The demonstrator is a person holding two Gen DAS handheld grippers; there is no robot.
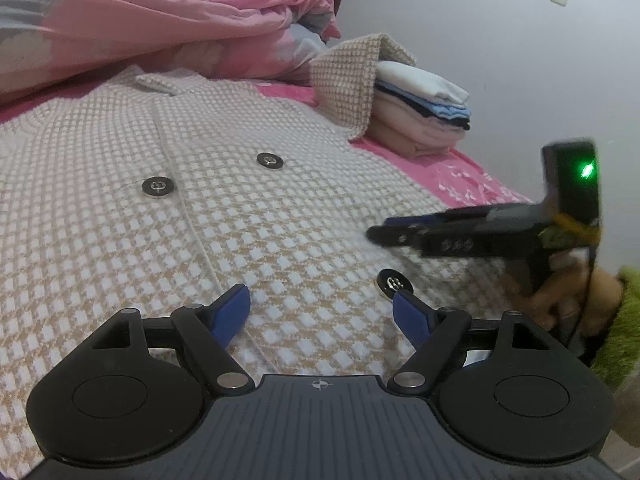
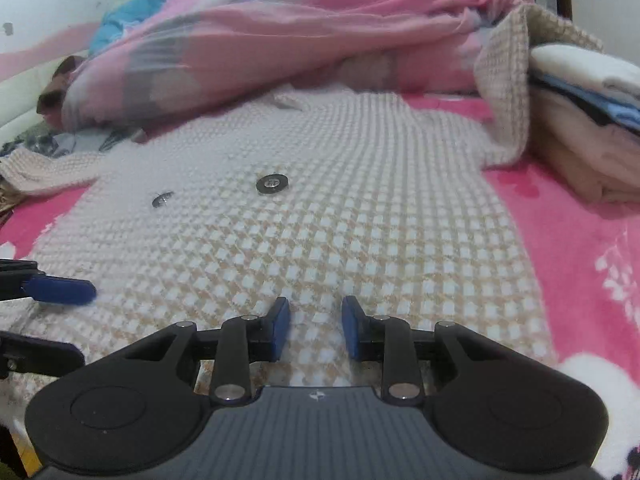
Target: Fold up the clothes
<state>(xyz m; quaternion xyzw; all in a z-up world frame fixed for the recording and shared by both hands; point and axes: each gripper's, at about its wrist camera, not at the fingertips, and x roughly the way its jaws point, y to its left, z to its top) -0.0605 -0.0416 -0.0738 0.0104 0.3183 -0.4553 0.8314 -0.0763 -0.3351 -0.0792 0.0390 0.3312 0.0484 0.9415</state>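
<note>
A beige-and-white checked coat (image 1: 224,184) lies buttoned and spread flat on the bed, with dark round buttons (image 1: 270,160) down its front. My left gripper (image 1: 322,308) hovers open just above its lower front, next to one button (image 1: 394,282). The right gripper (image 1: 376,233) comes in from the right, held by a hand in a green sleeve (image 1: 624,320). In the right wrist view the right gripper (image 2: 316,320) stands open low over the coat (image 2: 360,208), with nothing between its fingers. One coat sleeve (image 2: 504,92) is draped up against a stack of folded clothes.
A stack of folded clothes (image 1: 424,116) sits on the pink floral sheet (image 2: 580,264) to the right of the coat. A rumpled pink quilt (image 2: 280,36) fills the far side of the bed. A pale wall (image 1: 500,40) stands behind the stack.
</note>
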